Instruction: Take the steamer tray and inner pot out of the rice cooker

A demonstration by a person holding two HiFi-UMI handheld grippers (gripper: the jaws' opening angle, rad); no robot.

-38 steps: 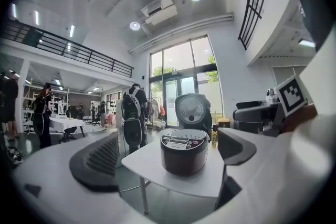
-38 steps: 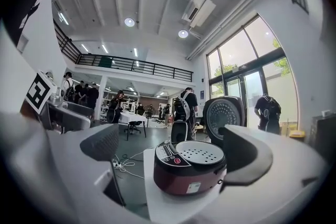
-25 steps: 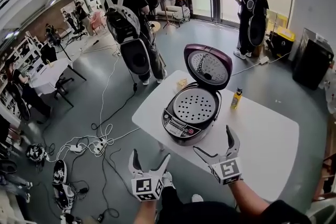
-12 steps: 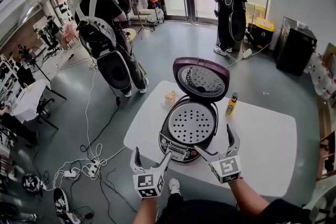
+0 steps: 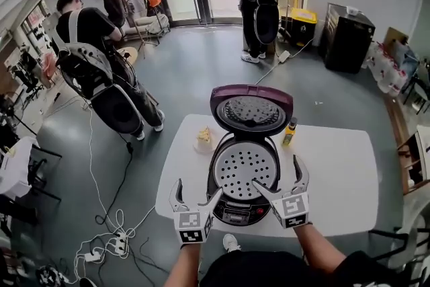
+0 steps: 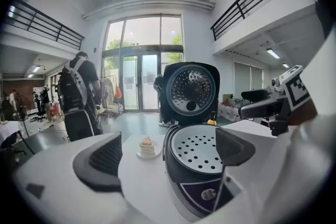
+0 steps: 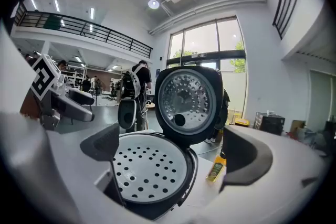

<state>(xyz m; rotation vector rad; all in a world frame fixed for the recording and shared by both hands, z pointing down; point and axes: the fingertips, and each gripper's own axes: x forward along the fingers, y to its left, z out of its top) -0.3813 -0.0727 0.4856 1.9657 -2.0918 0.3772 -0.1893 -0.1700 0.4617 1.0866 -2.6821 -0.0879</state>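
A dark purple rice cooker (image 5: 232, 209) stands on the white table (image 5: 336, 165) with its lid (image 5: 252, 109) swung up. The white perforated steamer tray (image 5: 245, 170) sits in its mouth and hides the inner pot. My left gripper (image 5: 193, 197) hovers open at the cooker's front left, off the table's near edge. Over the cooker's front right rim, my right gripper (image 5: 280, 177) is open and empty. The tray (image 6: 202, 147) lies between the jaws in the left gripper view, and the tray (image 7: 149, 173) fills the lower left of the right gripper view.
A small cake on a plate (image 5: 203, 140) sits left of the cooker. A yellow bottle (image 5: 289, 132) stands right of the lid. Two people with gear (image 5: 101, 77) (image 5: 254, 0) stand on the floor beyond; cables (image 5: 111, 238) trail at lower left.
The head view has swung so the table and cooker sit more centred and nearer. My right gripper now reaches over the cooker's front right rim. Both stay open.
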